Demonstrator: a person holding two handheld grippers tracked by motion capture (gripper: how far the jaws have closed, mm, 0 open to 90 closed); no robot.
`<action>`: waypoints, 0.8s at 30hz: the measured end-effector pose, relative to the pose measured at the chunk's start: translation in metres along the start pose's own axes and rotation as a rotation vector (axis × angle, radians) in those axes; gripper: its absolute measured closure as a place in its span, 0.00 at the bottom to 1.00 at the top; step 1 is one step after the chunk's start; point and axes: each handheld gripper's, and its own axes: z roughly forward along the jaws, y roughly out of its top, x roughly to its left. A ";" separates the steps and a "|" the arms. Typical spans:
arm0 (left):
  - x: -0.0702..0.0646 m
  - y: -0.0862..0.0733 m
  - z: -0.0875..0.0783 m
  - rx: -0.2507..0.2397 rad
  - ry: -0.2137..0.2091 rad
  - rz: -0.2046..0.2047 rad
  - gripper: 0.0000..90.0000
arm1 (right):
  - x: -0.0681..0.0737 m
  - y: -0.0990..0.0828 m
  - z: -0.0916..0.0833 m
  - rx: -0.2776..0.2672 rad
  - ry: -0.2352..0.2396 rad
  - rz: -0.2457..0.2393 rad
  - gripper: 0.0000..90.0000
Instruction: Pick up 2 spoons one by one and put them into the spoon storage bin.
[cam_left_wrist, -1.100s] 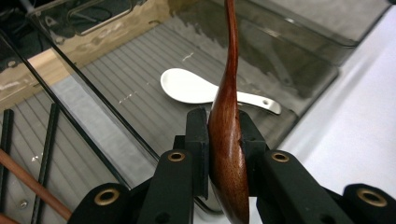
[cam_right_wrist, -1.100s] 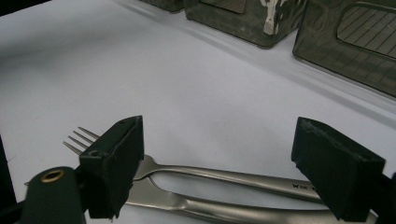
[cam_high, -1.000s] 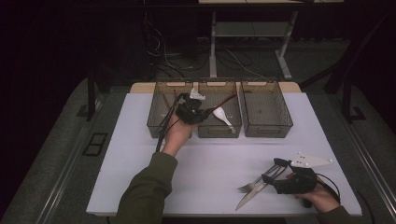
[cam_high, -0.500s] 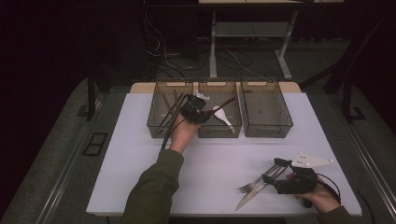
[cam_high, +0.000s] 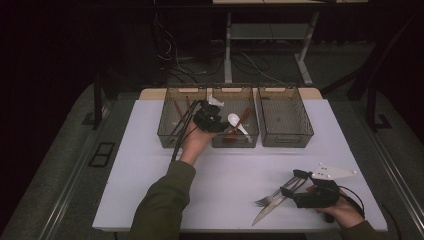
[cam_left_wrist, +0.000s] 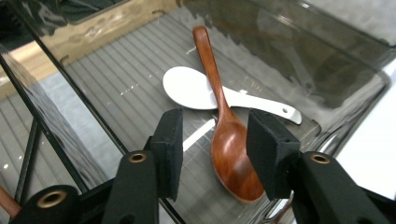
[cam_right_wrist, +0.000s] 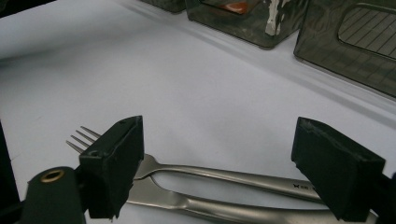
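Observation:
My left gripper (cam_high: 210, 119) hovers over the middle bin (cam_high: 235, 145). Its jaws have just been opening and press on nothing. In the left gripper view a brown wooden spoon (cam_left_wrist: 231, 149) lies on the bin floor below the gripper (cam_left_wrist: 215, 140), its handle crossing a white spoon (cam_left_wrist: 187, 88). Both spoons show in the high view, the wooden spoon (cam_high: 240, 122) beside the white spoon (cam_high: 234, 120). At the table's front right my right gripper (cam_high: 295, 181) stands open. Between its pads on the white tabletop lie a steel fork (cam_right_wrist: 219, 175) and a knife (cam_right_wrist: 210, 207).
Three smoky plastic bins stand in a row at the back: the left bin (cam_high: 172, 137) holds dark sticks, the right bin (cam_high: 285, 142) looks bare. The fork (cam_high: 267, 199) and knife (cam_high: 265, 212) lie near the front edge. White tabletop (cam_high: 225, 175) stretches between the hands.
The left hand has shifted right over the middle bin and its jaws have opened. The wooden spoon has left the jaws and lies in that bin. The right hand has not moved.

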 end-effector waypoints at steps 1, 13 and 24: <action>0.000 0.000 -0.002 -0.007 -0.006 0.003 0.60 | 0.000 0.000 0.000 -0.001 0.000 -0.001 0.19; -0.003 0.000 -0.018 -0.083 -0.080 0.011 0.48 | -0.002 0.000 0.000 0.000 -0.021 0.030 0.16; -0.008 -0.009 -0.035 -0.113 -0.117 0.040 0.40 | -0.002 0.000 0.001 0.028 -0.025 0.028 0.16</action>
